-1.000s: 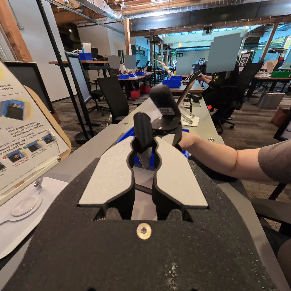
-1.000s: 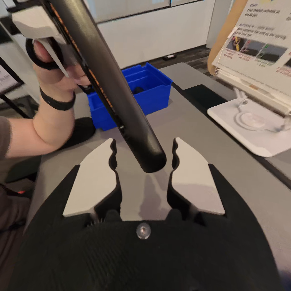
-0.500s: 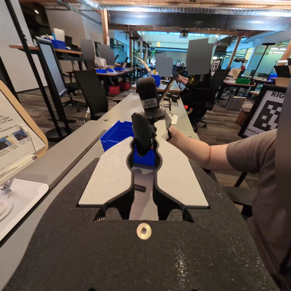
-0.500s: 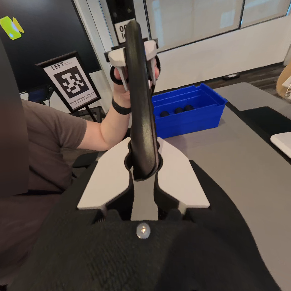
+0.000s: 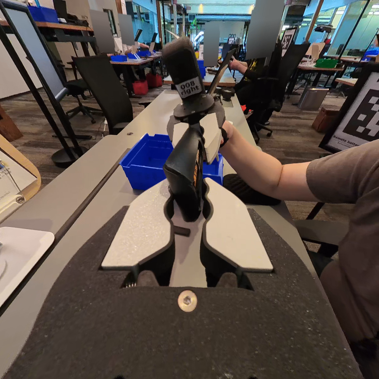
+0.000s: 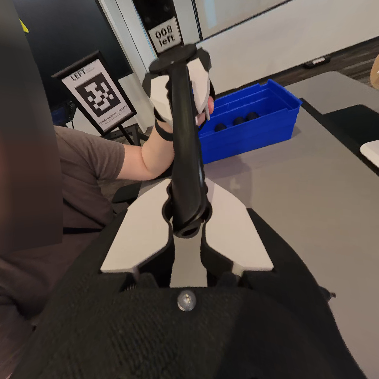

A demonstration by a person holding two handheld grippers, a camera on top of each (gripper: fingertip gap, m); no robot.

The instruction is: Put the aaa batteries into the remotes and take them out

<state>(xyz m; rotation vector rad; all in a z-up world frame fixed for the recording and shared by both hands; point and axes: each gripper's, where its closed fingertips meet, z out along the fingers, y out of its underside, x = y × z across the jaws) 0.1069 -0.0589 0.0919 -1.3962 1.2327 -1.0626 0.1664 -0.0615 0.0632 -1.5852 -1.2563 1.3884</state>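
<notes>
Black and slim, the remote (image 5: 185,180) spanned between your two claws: the left gripper (image 5: 186,196) clamped one end, the right gripper (image 6: 187,202) clamped the other.

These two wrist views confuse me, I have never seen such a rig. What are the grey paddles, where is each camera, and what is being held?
There is no robot: a person holds a handheld gripper in each hand, with a camera on each looking along its two grey fingers. In the left wrist view the left gripper is shut on one end of a long black plastic remote; the right gripper clamps the far end. The right wrist view shows the same remote from the other end, with the right gripper near and the left gripper far. On the grey table stands a blue plastic bin holding dark rounded things.
</notes>
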